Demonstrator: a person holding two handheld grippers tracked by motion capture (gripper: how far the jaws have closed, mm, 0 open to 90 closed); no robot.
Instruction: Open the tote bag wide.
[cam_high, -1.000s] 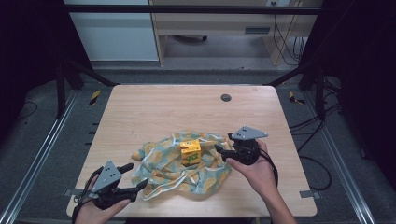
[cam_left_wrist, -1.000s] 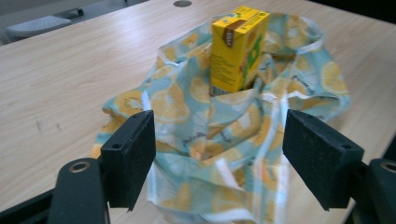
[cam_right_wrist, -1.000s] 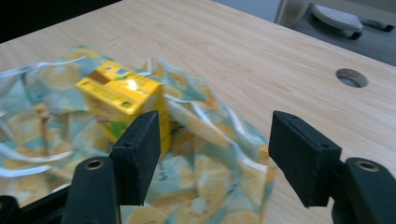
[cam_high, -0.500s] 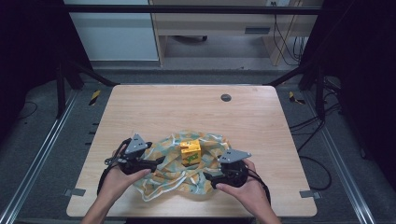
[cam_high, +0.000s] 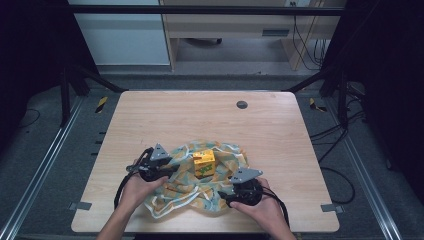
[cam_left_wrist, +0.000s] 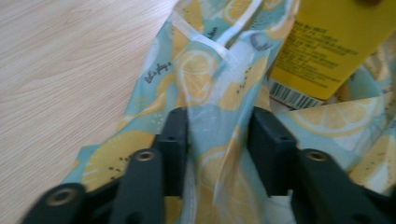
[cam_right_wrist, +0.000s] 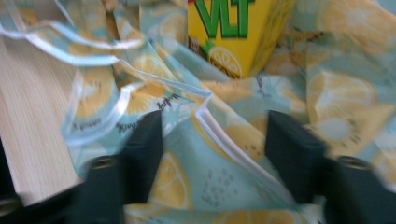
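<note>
Both tongs work the crumpled teal cloth printed with yellow lemons (cam_high: 200, 186): our left gripper (cam_left_wrist: 217, 154) straddles a raised fold with jaws parted, our right gripper (cam_right_wrist: 215, 140) stands spread over a white-hemmed edge. Between them a small yellow juice carton (cam_high: 204, 163) sits upright on the cloth. Bare light wooden table (cam_high: 200, 117) lies open beyond, a dark round grommet (cam_high: 242, 104) near its far edge.
</note>
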